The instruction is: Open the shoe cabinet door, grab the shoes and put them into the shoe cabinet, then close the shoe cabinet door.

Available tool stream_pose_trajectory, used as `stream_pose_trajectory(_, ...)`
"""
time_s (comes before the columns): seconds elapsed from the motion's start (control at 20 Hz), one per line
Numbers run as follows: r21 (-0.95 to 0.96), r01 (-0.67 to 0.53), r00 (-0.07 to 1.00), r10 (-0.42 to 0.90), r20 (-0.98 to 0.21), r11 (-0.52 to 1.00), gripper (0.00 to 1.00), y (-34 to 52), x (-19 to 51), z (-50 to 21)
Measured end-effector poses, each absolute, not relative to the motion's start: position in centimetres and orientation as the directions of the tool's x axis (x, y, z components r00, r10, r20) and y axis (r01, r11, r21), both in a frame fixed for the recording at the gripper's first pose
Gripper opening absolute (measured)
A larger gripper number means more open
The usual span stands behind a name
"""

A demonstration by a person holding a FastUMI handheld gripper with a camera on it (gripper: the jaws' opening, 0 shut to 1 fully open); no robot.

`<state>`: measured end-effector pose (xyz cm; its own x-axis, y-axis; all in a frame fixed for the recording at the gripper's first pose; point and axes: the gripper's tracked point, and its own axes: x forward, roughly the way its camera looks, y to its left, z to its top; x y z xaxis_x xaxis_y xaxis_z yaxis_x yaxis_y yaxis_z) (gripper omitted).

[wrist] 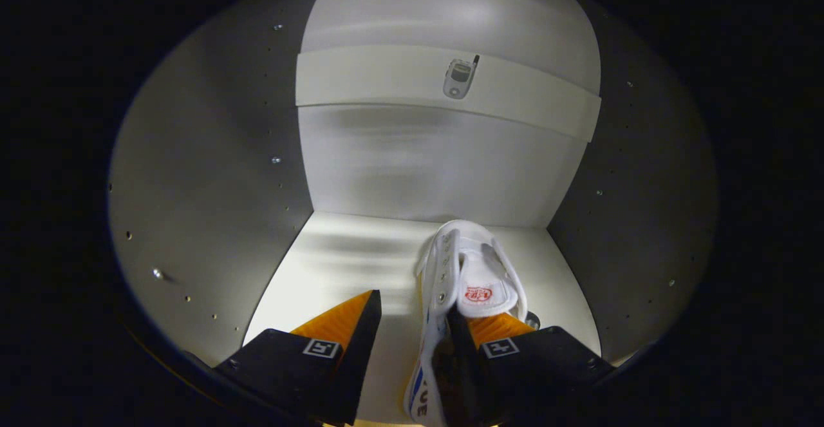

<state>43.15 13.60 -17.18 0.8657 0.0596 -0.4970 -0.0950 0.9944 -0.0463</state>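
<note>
You had the tongs pushed inside the shoe cabinet, with the white canvas sneaker already resting on the cabinet's floor panel, toe pointing toward the back wall. The sneaker sat toward the right side of the compartment, its heel end nearest you. The tongs stood apart: the left finger hung clear over bare floor panel, well away from the shoe, while the right finger sat inside or against the shoe's collar at the heel. I could not tell whether that finger was touching the lining, but with only one finger at the shoe, nothing was clamped.

That spread suggested you had pinched the sneaker's left collar wall to carry it, one finger inside the opening and one outside, which keeps a soft shoe from folding. With the fingers parted, the shoe looked released and its sole seemed to bear on the panel.

Above, a shelf crossed the compartment with a small flip phone lying on it, well apart from the shoe. By my judgement, this shoe's placement was about done; drawing the right finger straight back out of the collar would avoid dragging the sneaker forward.
</note>
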Motion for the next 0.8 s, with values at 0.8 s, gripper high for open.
stream_pose_trajectory(0.8,-0.024,-0.050,0.995,0.047,-0.093,0.998,0.98,9.5,26.0,0.7)
